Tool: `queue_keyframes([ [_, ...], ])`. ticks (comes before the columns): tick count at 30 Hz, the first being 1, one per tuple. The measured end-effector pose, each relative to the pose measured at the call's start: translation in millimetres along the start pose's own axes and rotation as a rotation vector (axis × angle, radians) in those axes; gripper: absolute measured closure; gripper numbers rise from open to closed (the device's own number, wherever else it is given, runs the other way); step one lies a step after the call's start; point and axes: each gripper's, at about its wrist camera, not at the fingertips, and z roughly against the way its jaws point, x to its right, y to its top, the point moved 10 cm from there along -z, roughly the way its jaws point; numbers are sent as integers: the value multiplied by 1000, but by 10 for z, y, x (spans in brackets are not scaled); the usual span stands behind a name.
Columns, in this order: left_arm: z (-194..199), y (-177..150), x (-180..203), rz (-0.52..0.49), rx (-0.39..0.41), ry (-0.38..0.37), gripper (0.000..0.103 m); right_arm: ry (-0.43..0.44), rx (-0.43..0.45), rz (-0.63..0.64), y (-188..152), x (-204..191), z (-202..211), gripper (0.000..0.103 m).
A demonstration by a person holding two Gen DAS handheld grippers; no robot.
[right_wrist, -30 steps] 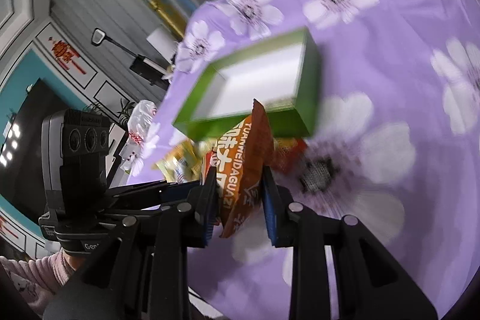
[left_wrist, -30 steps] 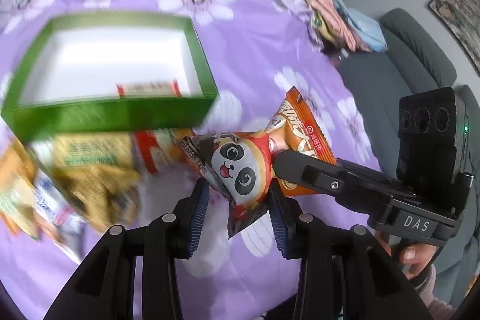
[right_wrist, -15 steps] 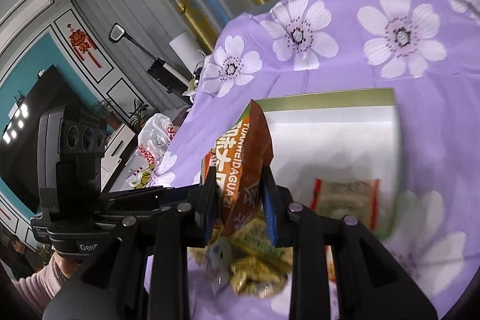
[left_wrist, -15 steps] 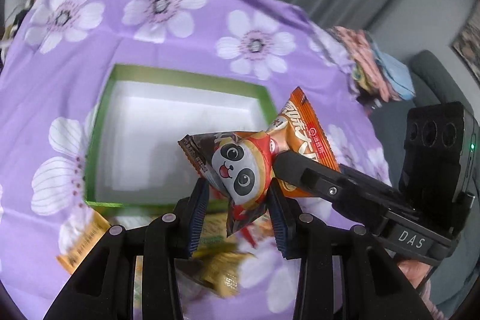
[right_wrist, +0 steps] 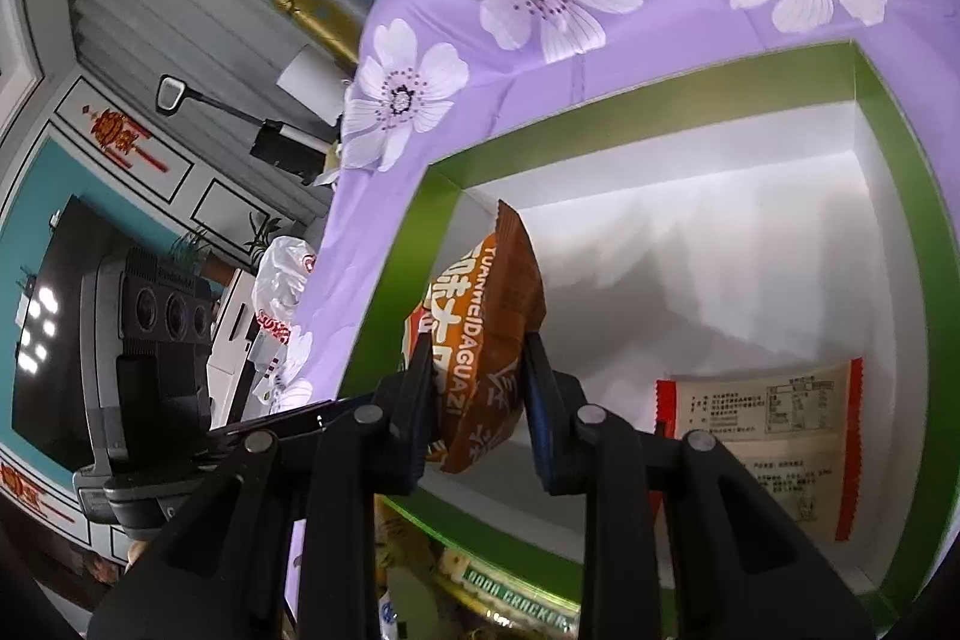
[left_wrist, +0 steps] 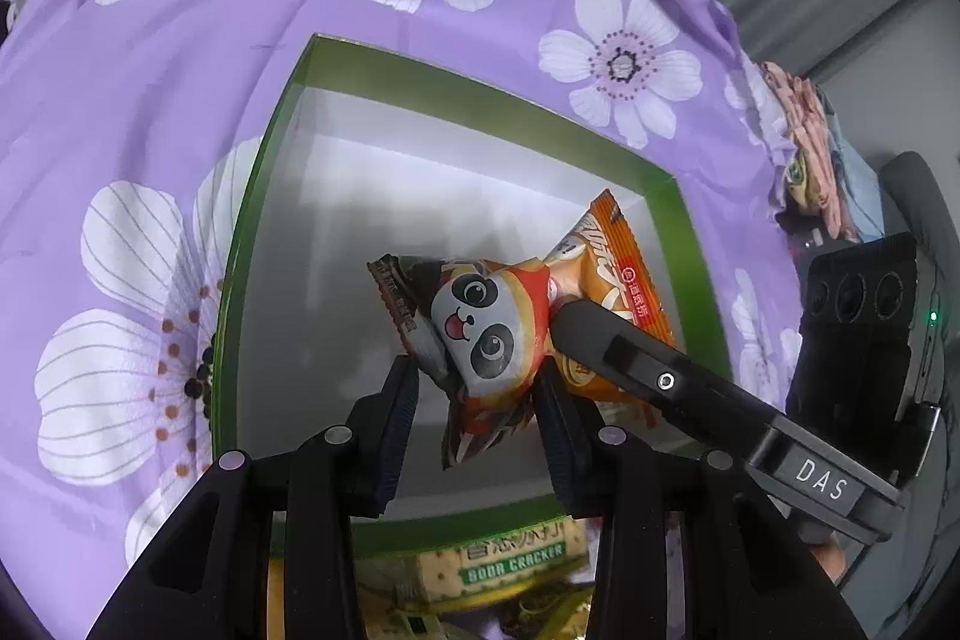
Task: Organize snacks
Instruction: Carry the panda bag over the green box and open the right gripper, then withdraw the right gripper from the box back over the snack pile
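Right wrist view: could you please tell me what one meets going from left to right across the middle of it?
Left gripper's camera block → purple flowered cloth → green box's left wall → orange snack packet → red-edged packet → box's right wall.

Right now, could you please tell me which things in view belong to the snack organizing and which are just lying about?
Part of the job:
- panda-print snack packet, in the left gripper
- orange seed packet, in the right gripper
- green-rimmed white box
- red-edged white packet in the box
- soda cracker pack outside it

Lying about:
- purple flowered cloth
- folded clothes
- white plastic bag
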Motion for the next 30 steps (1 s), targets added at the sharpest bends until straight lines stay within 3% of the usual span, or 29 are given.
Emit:
queue_keyframes([
  [4, -35, 0, -2, -10, -3, 20, 64, -18, -3, -12, 20, 51, -7, 72],
  [7, -34, 11, -9, -29, 13, 74, 63, -65, 23, 0, 42, 94, 71, 51],
  [9, -6, -3, -11, -37, 20, 99, 61, -97, 56, 24, 89, 101, 180, 47],
  [10, 6, -5, -9, -42, 24, 107, 57, -106, 70, 36, 107, 100, 241, 47],
  [11, 35, -10, -8, -53, 34, 127, 41, -118, 83, 49, 112, 98, 315, 47],
  [13, 142, -9, 5, -86, 82, 181, 21, -136, 97, 78, 103, 89, 426, 45],
  [23, 681, -104, 232, -175, 222, 251, 19, -200, 157, 214, -139, -39, 1000, 35],
  [30, 1002, -257, 443, -215, 291, 254, 10, -219, 176, 307, -370, -264, 1238, 30],
])
